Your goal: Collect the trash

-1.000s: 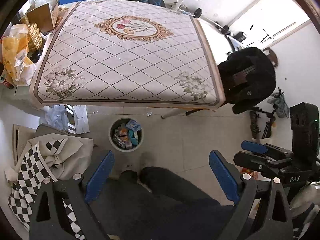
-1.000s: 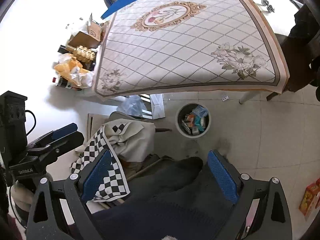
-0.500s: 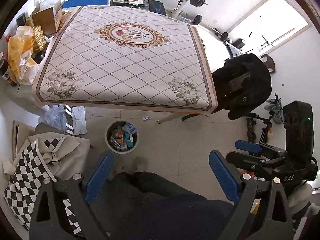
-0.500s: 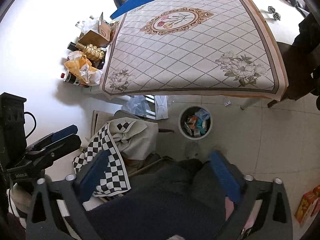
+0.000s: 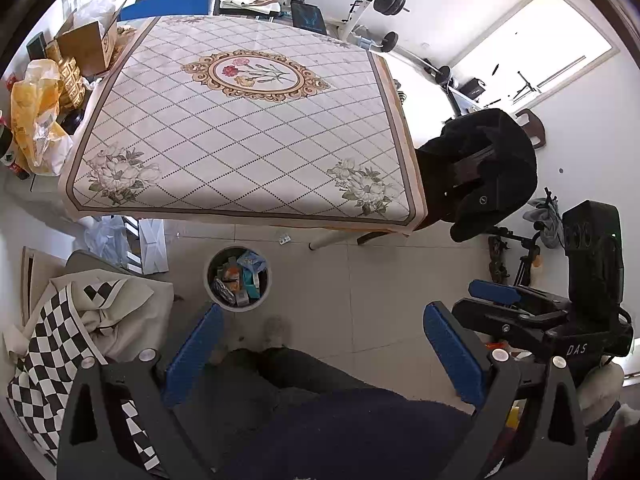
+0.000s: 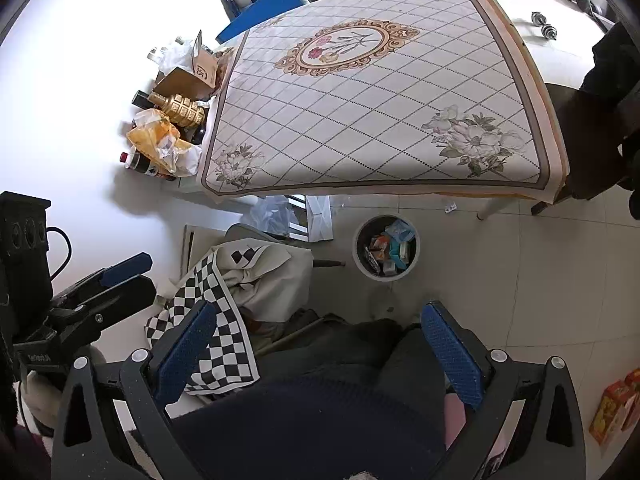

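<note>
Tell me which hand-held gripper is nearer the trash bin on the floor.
Left, though only slightly. The left hand-held gripper hangs above the trash bin, bin by its left finger. The right hand-held gripper is farther back.

Bare floor tiles around the trash bin; checkered cloth pile just left.

Bright daylight via window, blown-out white wall, strong fisheye warp, dark vignette at edges, sharp focus

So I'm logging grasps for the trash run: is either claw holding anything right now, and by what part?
Nothing is held. The left claw and right claw are both open and empty, above the filled bin.
</note>
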Demonstrator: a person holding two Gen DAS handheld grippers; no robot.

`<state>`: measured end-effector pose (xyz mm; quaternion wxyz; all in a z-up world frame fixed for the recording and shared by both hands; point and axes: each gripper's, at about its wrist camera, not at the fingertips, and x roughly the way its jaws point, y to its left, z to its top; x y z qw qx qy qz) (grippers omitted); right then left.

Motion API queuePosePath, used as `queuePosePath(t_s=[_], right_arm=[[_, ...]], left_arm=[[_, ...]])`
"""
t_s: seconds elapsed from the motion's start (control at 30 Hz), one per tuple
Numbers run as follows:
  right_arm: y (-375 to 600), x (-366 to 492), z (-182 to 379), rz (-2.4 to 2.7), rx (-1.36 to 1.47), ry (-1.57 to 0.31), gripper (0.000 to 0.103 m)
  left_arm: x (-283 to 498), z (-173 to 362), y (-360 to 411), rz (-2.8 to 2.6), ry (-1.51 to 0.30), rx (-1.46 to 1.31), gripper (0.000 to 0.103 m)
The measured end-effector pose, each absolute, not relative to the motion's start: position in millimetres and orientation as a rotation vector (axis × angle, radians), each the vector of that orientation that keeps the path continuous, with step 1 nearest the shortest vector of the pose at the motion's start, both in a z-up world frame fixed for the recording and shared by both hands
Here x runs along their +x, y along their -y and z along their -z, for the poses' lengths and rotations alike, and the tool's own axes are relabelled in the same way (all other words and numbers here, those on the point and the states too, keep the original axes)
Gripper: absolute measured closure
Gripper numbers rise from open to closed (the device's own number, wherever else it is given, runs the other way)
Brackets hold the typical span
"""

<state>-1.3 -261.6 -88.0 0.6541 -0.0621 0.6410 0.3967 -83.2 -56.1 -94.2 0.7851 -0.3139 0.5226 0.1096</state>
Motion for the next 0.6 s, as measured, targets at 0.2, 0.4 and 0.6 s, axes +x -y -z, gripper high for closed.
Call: queuePosePath(t_s=[0.2,0.4,0.6], right_arm=[[264.0,1.3,83.2,-0.903,-0.138,-1.454,0.000],[262.5,-1.0,82.2,-0.915,-0.140,-1.463,0.000],[263.2,-1.5,82.4,-0.917,-0.137,-1.469,0.000]], left_arm=[[-82.1,88.3,57.1,-0.235,-1.122,-0.676,0.001],[-82.2,88.1,57.6,-0.229,-1.128,-0.680,0.001],[-81.9,89.7,59.2,-0.223,-1.135,-0.685,0.001]])
